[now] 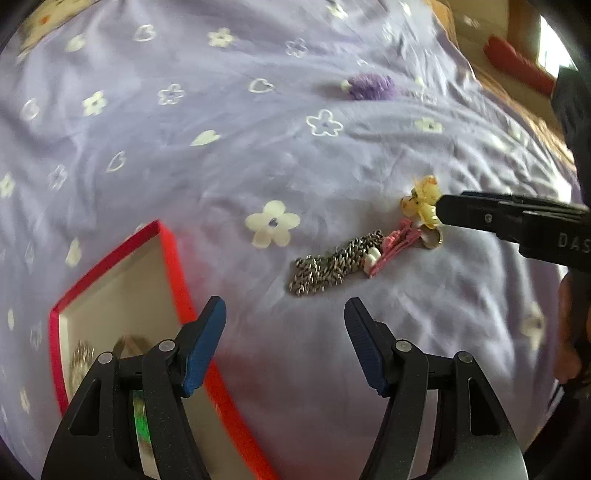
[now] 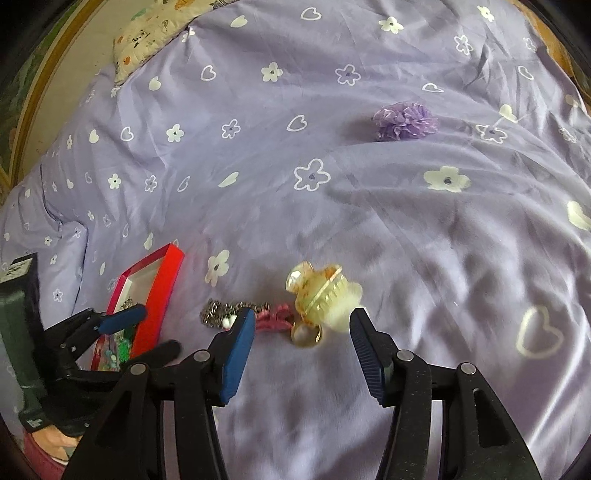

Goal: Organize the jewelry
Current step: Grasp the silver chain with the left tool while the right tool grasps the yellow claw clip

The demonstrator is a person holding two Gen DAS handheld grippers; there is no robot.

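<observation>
A small pile of jewelry lies on the purple bedspread: a silver chain (image 1: 332,262) (image 2: 218,312), a pink clip (image 1: 397,243) (image 2: 273,318), a gold ring (image 1: 433,238) (image 2: 306,335) and a yellow claw hair clip (image 1: 421,201) (image 2: 321,291). A red box (image 1: 122,295) (image 2: 155,291) lies open at the left with jewelry inside. My left gripper (image 1: 284,347) (image 2: 147,328) is open beside the box's right wall, short of the chain. My right gripper (image 2: 301,354) is open, its fingers either side of the ring and yellow clip; its tip shows in the left wrist view (image 1: 443,210).
A purple scrunchie (image 1: 369,86) (image 2: 406,122) lies farther back on the bedspread. A patterned pillow (image 2: 159,29) sits at the far left corner. A red object (image 1: 517,68) lies off the bed's right edge.
</observation>
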